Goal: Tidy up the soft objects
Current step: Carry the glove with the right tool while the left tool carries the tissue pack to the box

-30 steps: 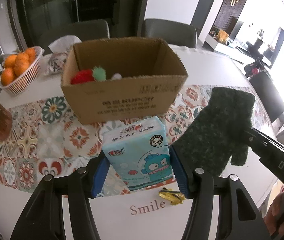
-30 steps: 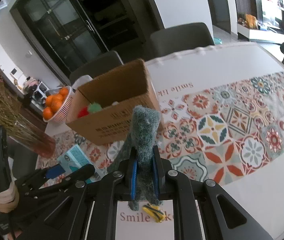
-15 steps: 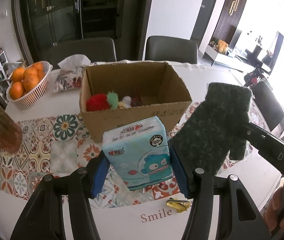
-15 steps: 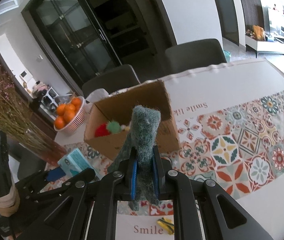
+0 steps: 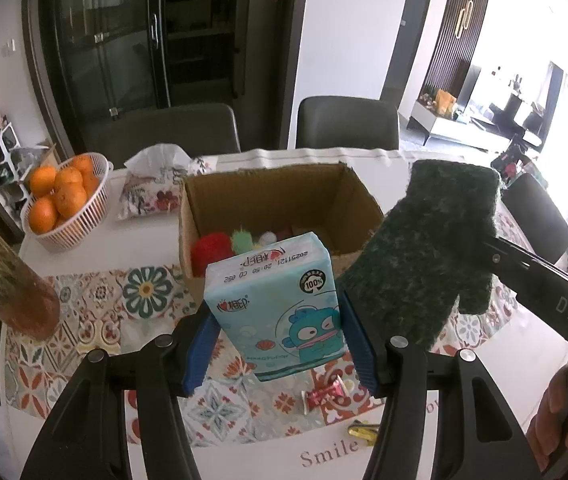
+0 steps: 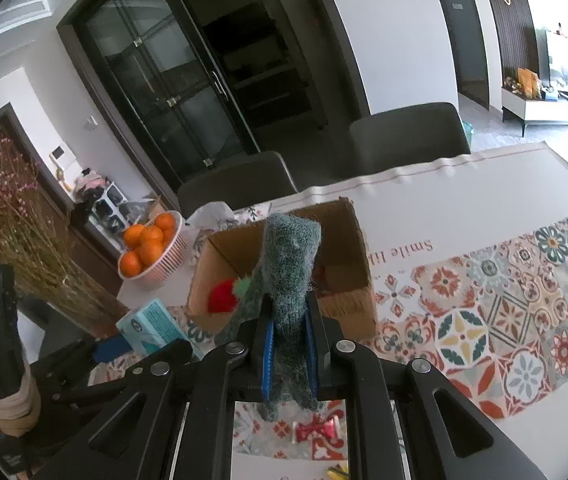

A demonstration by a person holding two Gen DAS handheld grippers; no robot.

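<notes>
My left gripper (image 5: pixel 279 336) is shut on a light blue tissue pack (image 5: pixel 279 304) with a cartoon fish, held above the table in front of an open cardboard box (image 5: pixel 275 192). My right gripper (image 6: pixel 288 356) is shut on a dark green knitted glove (image 6: pixel 290 264), which hangs upright between the blue pads; the glove also shows at the right of the left wrist view (image 5: pixel 424 252). Inside the box lie a red pompom (image 5: pixel 211 248) and a green one (image 5: pixel 243 239). In the right wrist view the box (image 6: pixel 344 264) is just behind the glove and the tissue pack (image 6: pixel 151 324) is lower left.
A white basket of oranges (image 5: pixel 63 204) and a floral tissue pouch (image 5: pixel 151 184) stand behind the box at the left. A vase of dried stems (image 5: pixel 7 280) stands at the left edge. Wrapped candies (image 5: pixel 324 394) lie on the patterned runner. Two chairs (image 5: pixel 348 128) stand beyond the table.
Both grippers have risen with their loads and now look down into the box from higher up. The glove and tissue pack stay gripped.
</notes>
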